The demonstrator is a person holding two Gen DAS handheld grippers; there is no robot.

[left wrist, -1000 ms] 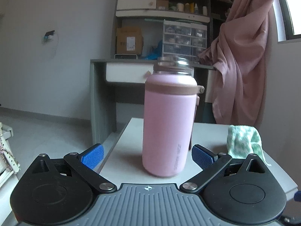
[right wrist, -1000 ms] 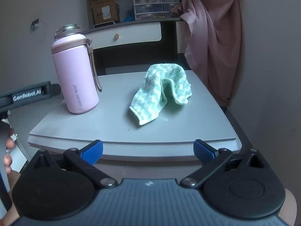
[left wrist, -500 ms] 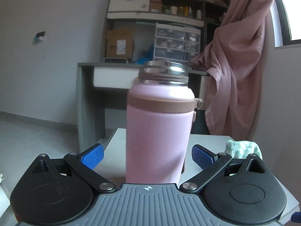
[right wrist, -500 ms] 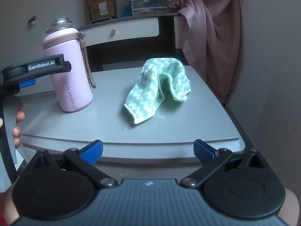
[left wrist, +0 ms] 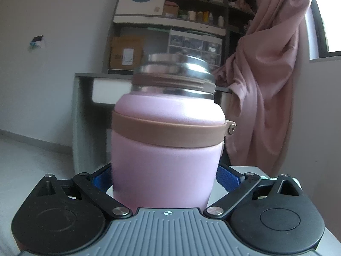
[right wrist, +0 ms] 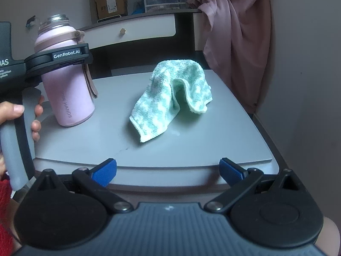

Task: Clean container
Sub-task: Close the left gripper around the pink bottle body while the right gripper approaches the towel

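Note:
A pink bottle (left wrist: pixel 168 149) with a brown band and an open steel neck stands upright on the grey table (right wrist: pixel 191 145). It fills the left wrist view, between my left gripper's (left wrist: pixel 166 179) open blue pads, one on each side of its body. In the right wrist view my left gripper (right wrist: pixel 61 59) surrounds the bottle (right wrist: pixel 68 98) just below its brown band. A green and white cloth (right wrist: pixel 172 100) lies crumpled at the table's middle. My right gripper (right wrist: pixel 168 170) is open and empty, at the table's near edge, short of the cloth.
A grey desk with a white drawer (right wrist: pixel 132 32) stands behind the table. A pink curtain (right wrist: pixel 236 42) hangs at the right. Shelves with boxes and drawer units (left wrist: pixel 191 42) are at the back. The table's front edge (right wrist: pixel 149 170) lies just ahead of my right gripper.
My left gripper has moved forward until the bottle sits between its fingers. My right gripper has shifted slightly closer to the table.

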